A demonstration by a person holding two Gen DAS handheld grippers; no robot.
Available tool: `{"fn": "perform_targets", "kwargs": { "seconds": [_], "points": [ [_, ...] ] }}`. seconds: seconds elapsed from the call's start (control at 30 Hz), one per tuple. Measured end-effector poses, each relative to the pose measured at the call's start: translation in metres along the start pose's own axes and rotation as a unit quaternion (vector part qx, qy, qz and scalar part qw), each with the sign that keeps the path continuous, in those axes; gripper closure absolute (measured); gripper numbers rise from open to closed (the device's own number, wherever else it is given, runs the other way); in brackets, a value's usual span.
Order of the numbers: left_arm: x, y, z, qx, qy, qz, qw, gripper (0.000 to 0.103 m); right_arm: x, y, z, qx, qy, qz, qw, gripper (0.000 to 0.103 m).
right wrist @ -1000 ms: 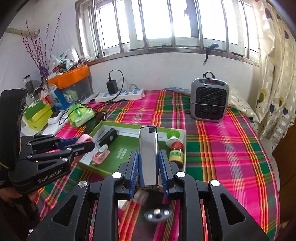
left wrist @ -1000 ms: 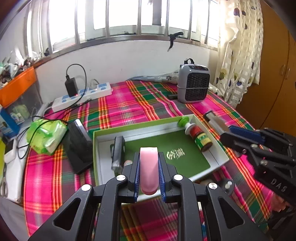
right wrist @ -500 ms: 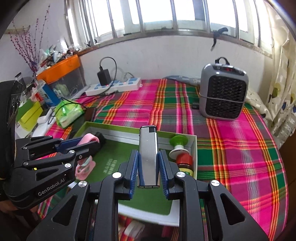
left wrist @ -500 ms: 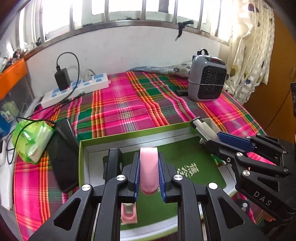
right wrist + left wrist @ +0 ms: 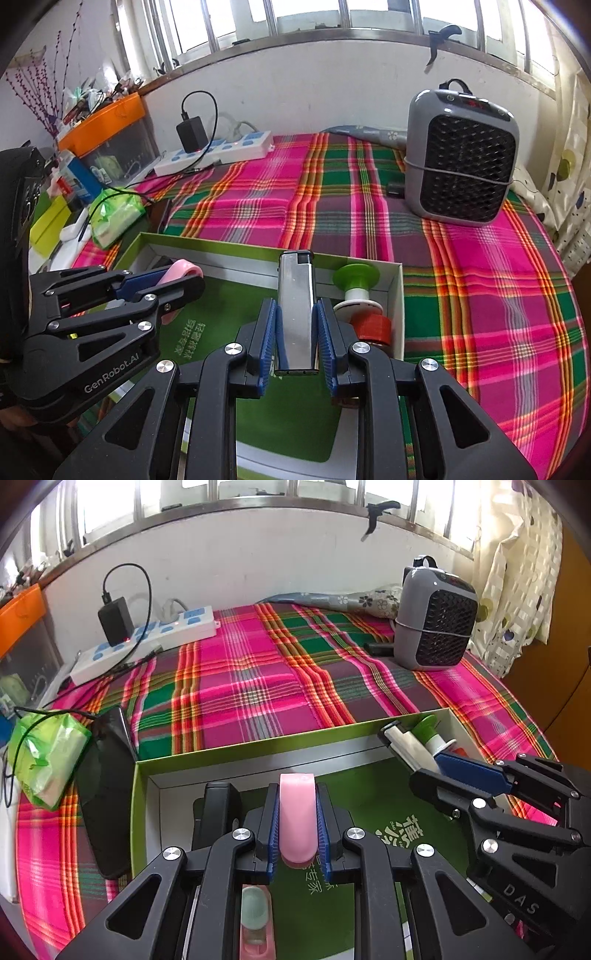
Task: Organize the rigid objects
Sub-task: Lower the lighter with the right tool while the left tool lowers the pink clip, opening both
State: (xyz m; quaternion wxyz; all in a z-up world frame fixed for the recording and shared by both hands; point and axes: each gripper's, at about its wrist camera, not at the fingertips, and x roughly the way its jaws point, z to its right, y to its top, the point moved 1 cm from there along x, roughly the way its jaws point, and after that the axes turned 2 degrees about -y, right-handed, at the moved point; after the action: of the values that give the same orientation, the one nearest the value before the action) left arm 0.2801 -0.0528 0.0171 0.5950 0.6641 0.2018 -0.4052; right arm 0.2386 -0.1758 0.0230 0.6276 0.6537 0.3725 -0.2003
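Note:
My left gripper (image 5: pixel 297 808) is shut on a pink rounded object (image 5: pixel 296 821) and holds it over the green-lined open box (image 5: pixel 240 751). My right gripper (image 5: pixel 295 325) is shut on a silver lighter (image 5: pixel 295 306) over the same box (image 5: pixel 221 245), near its right end. In the box lie a black rectangular item (image 5: pixel 216 812), a pink-and-green piece (image 5: pixel 255 915) under the left gripper, and a green-capped bottle with a red band (image 5: pixel 360 299). Each gripper shows in the other's view: the right one (image 5: pixel 458 771) and the left one (image 5: pixel 177 280).
The box sits on a pink-and-green plaid cloth (image 5: pixel 251 686). A grey heater (image 5: pixel 461 162) stands at the back right. A white power strip with a black charger (image 5: pixel 147 638), a black phone (image 5: pixel 105 786) and a green packet (image 5: pixel 44 753) lie to the left.
Both grippers have moved forward over the box with their objects still held. The box now fills the lower part of both views.

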Motion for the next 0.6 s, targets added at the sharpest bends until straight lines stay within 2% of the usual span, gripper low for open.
{"fn": "perform_targets", "kwargs": {
  "seconds": [0.33, 0.6],
  "points": [
    [0.01, -0.002, -0.001, 0.005, 0.014, -0.011, 0.9998, 0.086, 0.014, -0.002, -0.005, -0.014, -0.001, -0.021, 1.0, 0.079],
    [0.012, -0.002, -0.002, 0.001, 0.009, -0.014, 0.9999, 0.086, 0.021, -0.003, -0.006, -0.02, -0.002, -0.028, 0.999, 0.079]
  ]
}}
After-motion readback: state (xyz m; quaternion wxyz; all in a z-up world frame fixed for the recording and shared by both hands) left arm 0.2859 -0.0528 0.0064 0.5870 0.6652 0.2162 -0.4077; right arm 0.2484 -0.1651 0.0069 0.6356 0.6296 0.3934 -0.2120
